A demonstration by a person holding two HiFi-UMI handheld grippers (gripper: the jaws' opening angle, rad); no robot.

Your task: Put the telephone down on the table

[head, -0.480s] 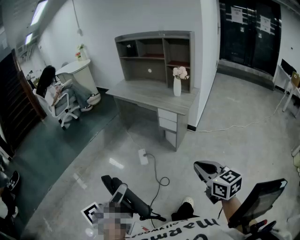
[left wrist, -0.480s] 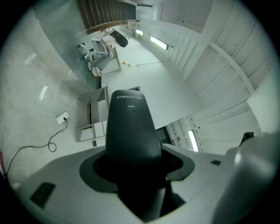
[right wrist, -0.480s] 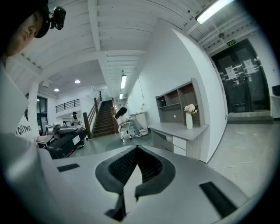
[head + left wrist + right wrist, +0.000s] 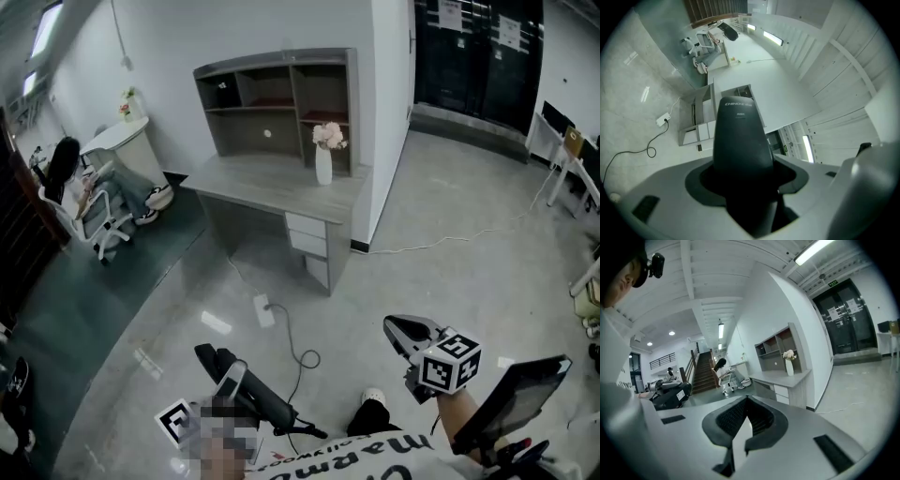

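Note:
A black telephone handset [image 4: 740,136] sticks out forward between the jaws of my left gripper [image 4: 225,373], which is shut on it; in the head view the telephone [image 4: 267,405] shows as a long dark bar at the bottom left. My right gripper [image 4: 405,334] hangs at the lower right with its jaws together and nothing in them; its ridged pads [image 4: 733,416] meet at the tips. The grey table [image 4: 272,183], with a shelf unit on top and a white vase of flowers [image 4: 324,159], stands well ahead across the floor. The right gripper view also shows this table [image 4: 780,377].
A white power strip [image 4: 264,311] with a looped black cable lies on the glossy floor between me and the table. A person sits on a white chair [image 4: 89,211] at the left by a round white counter [image 4: 127,141]. Dark glass doors [image 4: 478,56] stand at the back right, and stairs [image 4: 701,373] at the far left.
The table and room have slid left and up in the head view, as the camera turned. Both grippers keep their places in the picture, and the telephone stays held.

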